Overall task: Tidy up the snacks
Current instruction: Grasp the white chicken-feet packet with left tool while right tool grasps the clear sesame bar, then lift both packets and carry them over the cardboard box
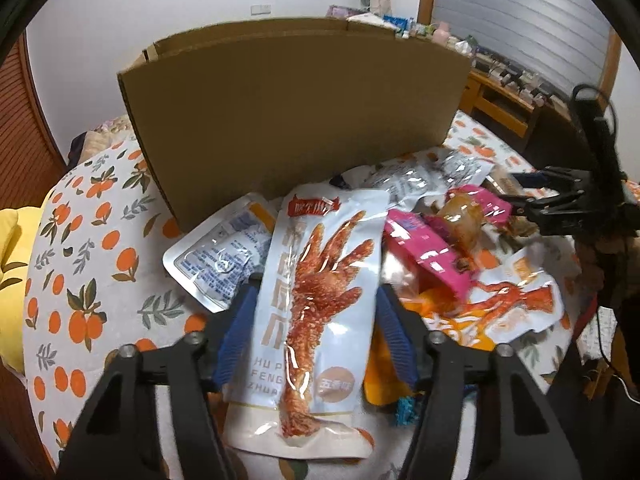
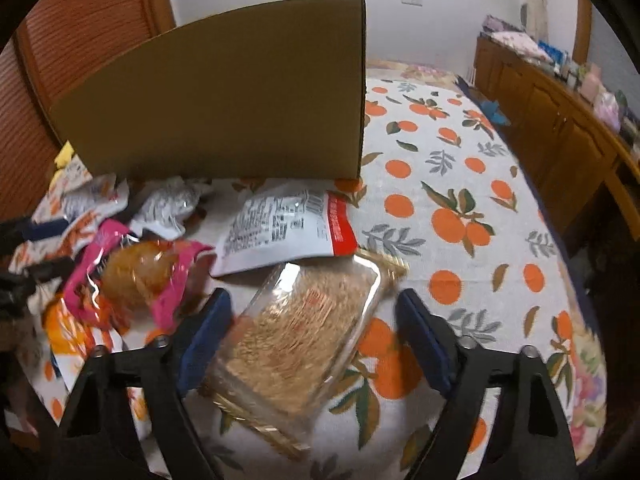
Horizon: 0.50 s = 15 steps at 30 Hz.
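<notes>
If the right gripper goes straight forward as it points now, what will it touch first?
Probably the clear packet of golden-brown snack, already lying between the open right gripper fingers. Beyond it lies the white pouch, then the cardboard box.

cardboard box (image 1: 296, 92) hides its own inside.
</notes>
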Each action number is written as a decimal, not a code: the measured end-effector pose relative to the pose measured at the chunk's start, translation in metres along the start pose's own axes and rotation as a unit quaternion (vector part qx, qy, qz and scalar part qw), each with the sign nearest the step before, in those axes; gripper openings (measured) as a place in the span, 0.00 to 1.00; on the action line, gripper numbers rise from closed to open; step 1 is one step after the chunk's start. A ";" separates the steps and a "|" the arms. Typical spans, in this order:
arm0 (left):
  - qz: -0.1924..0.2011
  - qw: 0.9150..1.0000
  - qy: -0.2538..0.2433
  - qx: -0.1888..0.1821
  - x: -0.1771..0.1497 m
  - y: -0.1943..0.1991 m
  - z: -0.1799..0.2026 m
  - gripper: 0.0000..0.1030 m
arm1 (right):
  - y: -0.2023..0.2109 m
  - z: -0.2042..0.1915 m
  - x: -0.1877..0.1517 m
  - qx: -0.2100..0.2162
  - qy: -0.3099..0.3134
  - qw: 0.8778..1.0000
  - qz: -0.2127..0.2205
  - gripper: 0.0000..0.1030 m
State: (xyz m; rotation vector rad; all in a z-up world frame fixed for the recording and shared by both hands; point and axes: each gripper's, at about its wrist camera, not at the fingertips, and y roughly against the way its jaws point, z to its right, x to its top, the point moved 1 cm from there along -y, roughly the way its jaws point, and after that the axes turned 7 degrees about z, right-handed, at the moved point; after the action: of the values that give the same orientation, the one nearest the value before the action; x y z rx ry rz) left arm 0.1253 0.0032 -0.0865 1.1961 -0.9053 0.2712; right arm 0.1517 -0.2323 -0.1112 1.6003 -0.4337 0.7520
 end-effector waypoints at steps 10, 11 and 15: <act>-0.014 1.000 0.007 -0.009 0.002 -0.005 -0.008 0.61 | 0.012 0.013 -0.010 -0.014 0.026 1.000 0.003 0.45; -0.018 1.000 0.007 -0.007 0.002 -0.008 -0.008 0.64 | 0.012 0.013 -0.011 -0.013 0.027 1.000 0.005 0.44; -0.026 1.000 0.014 -0.009 0.001 -0.016 -0.010 0.66 | 0.013 0.013 -0.012 -0.011 0.027 1.000 0.008 0.44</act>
State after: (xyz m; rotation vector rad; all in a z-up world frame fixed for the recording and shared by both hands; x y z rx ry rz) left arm 0.1404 0.0055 -0.0978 1.1945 -0.8504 0.2372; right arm 0.1372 -0.2492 -0.1102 1.5533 -0.4148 0.7984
